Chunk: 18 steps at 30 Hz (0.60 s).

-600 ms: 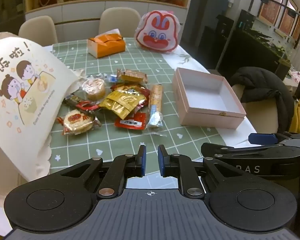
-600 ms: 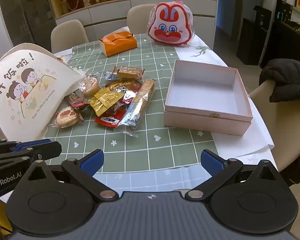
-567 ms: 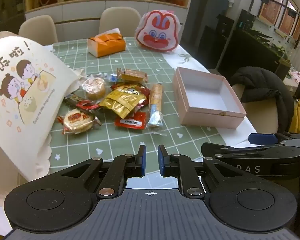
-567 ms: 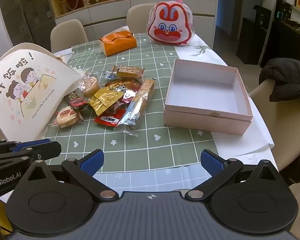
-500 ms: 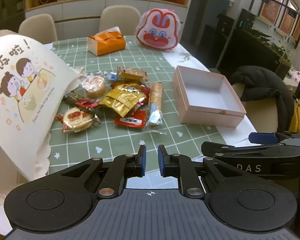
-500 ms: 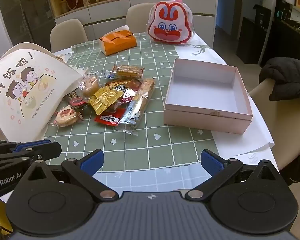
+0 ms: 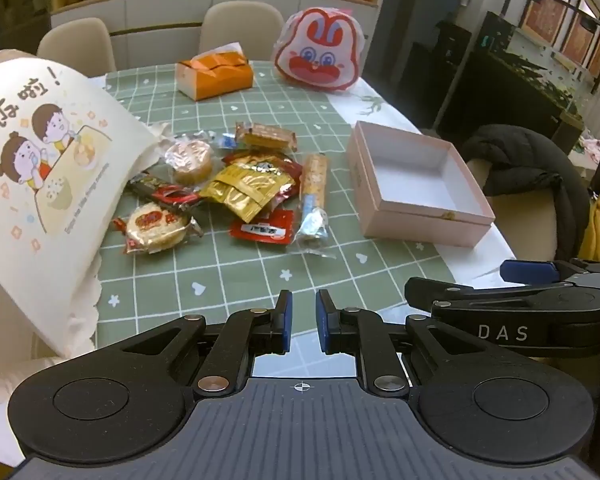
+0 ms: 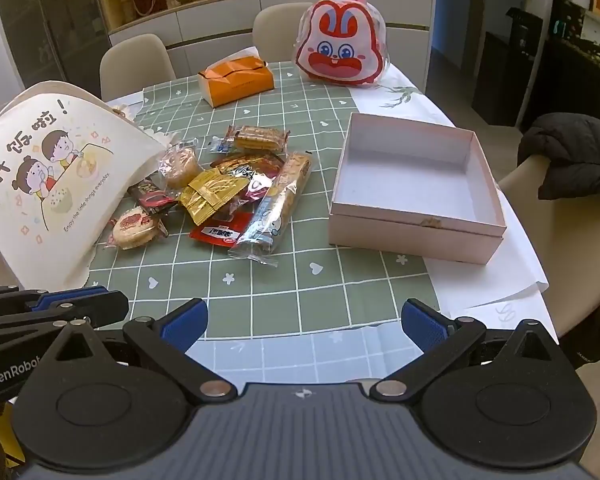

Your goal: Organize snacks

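Observation:
A pile of wrapped snacks [image 7: 244, 188] lies on the green checked tablecloth [image 7: 228, 272]; it also shows in the right wrist view [image 8: 220, 192]. It holds a gold packet, a long biscuit pack [image 8: 278, 204], round cakes and red packets. An open, empty pink box [image 7: 416, 184] sits right of the pile, also in the right wrist view [image 8: 416, 192]. My left gripper [image 7: 302, 320] is nearly shut and empty, above the table's near edge. My right gripper [image 8: 304, 320] is wide open and empty, also at the near edge.
A cream cartoon tote bag [image 7: 40, 168] lies left of the snacks. An orange tissue box [image 7: 214, 74] and a rabbit-face bag [image 7: 320, 50] stand at the far end. Chairs surround the table; a dark jacket [image 8: 572, 152] hangs on the right chair.
Both grippers have drifted slightly forward toward the table. Their jaws have not changed and nothing on the table has moved.

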Tool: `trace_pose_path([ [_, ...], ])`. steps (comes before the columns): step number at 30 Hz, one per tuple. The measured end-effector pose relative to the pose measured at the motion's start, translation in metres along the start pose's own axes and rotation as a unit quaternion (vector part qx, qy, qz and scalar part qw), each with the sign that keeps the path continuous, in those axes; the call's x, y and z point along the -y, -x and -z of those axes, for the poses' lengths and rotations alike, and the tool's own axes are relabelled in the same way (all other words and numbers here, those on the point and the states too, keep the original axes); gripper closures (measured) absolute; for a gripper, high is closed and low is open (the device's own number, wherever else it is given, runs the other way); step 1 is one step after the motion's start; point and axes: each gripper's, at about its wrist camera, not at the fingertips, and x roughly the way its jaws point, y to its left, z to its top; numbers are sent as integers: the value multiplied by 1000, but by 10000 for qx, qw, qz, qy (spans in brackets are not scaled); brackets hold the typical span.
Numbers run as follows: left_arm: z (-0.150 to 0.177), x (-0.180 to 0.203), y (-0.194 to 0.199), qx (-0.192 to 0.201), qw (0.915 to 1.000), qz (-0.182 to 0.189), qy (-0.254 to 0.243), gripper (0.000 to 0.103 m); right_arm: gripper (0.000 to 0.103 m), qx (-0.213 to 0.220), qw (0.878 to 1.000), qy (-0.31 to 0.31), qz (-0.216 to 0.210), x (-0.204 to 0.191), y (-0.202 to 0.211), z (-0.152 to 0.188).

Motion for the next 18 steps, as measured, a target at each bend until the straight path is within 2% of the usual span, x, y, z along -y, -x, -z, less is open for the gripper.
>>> trace_pose_path([
  [18,-2,-1,-8,-172,9998,35,16,86,0,-205,9998,-56,-18,3,-6,1],
])
